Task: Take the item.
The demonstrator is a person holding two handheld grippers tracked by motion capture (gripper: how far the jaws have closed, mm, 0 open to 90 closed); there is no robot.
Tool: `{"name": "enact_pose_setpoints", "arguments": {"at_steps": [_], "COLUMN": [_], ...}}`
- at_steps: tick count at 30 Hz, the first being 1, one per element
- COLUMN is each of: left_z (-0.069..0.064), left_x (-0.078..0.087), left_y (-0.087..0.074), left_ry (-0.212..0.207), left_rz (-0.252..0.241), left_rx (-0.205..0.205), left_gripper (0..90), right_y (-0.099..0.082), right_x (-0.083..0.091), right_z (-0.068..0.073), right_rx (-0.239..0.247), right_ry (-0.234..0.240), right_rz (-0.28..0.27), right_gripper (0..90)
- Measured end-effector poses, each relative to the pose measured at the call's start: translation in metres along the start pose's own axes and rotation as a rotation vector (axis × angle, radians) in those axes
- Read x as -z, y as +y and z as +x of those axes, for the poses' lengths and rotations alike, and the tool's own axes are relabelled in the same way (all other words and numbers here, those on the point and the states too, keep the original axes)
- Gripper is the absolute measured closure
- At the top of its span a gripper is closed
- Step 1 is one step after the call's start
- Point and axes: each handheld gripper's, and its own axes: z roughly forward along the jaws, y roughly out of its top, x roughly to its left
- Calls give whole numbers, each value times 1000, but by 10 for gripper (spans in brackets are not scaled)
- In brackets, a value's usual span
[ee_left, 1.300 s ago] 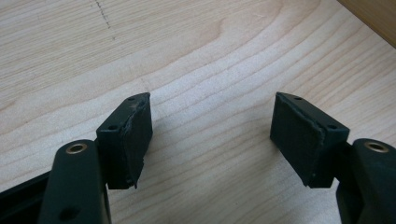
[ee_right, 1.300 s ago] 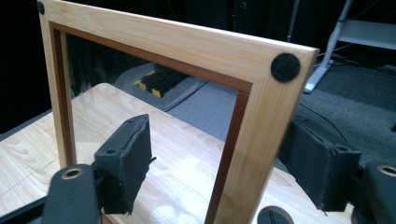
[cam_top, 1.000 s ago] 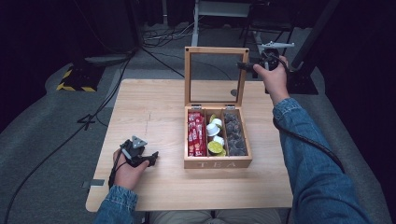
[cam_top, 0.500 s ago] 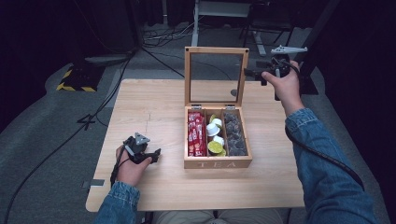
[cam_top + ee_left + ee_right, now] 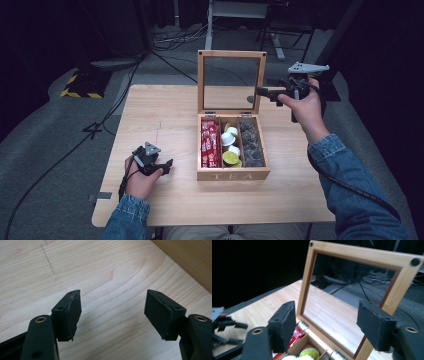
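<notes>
Right gripper [image 5: 265,92], held aloft in the right hand [image 5: 300,102], jaws parted wide and empty, pointing toward the person's left at the right-hand edge of the upright lid [image 5: 231,82]. Seen along its own jaws in the right gripper view [image 5: 327,325]: lid's wooden frame [image 5: 359,255] standing between and just beyond the two pads, glass pane facing the camera, hinges at the bottom. Tips close beside the frame's right stile in the high view; contact not discernible. Lid's hinge line running across the table from left to right, so any closing swing presumably toward the person and down. Below the lid, tea box [image 5: 233,175] open near mid-table, long axis running away from the person: red packets [image 5: 210,142] in the left compartment, white and green capsules [image 5: 230,147] in the middle, dark pods [image 5: 251,142] in the right.

Left gripper [image 5: 162,166], low at the near left of the table [image 5: 165,115], jaws likewise spread and empty, resting over bare wood in the left gripper view [image 5: 112,312]; box wall just off to its right, apart from it.

Nearer to the lid: the right hand by a clear margin; likely the working hand for whatever follows at the lid.
</notes>
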Motion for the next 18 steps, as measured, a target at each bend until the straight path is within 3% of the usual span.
{"name": "enact_pose_setpoints", "arguments": {"at_steps": [9, 18], "left_z": [-1, 0], "left_x": [0, 5], "left_y": [-1, -7], "left_ry": [2, 21], "left_rz": [16, 25], "left_rx": [-10, -16], "left_gripper": [306, 307], "right_y": [-13, -26], "right_x": [0, -8], "right_z": [27, 51], "right_rx": [48, 82], "right_ry": [46, 80], "right_rz": [35, 78], "right_gripper": [460, 463]}}
